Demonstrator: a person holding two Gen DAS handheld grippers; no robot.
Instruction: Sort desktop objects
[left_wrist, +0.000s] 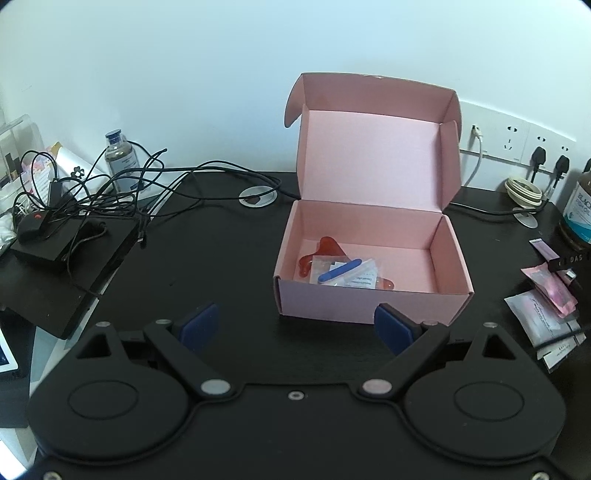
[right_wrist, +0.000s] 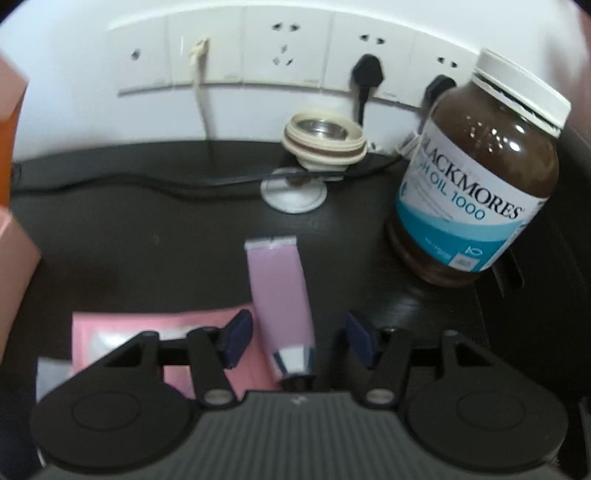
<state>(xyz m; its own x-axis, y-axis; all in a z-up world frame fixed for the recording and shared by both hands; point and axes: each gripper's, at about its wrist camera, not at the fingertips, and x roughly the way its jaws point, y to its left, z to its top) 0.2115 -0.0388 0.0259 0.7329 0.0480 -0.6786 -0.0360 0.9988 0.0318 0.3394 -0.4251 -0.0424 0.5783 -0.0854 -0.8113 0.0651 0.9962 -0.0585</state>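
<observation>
While the left gripper (left_wrist: 295, 325) hangs with its jaws spread wide before the open pink box (left_wrist: 373, 299), the right gripper (right_wrist: 295, 338) straddles a lilac tube (right_wrist: 282, 295) lying on the dark desk (right_wrist: 147, 258). Its jaws stand apart, seemingly clear of the tube's sides, though blur makes that uncertain. Pink packets (right_wrist: 155, 325) lie beside it; a brown bottle (right_wrist: 476, 192) stands well off.
</observation>
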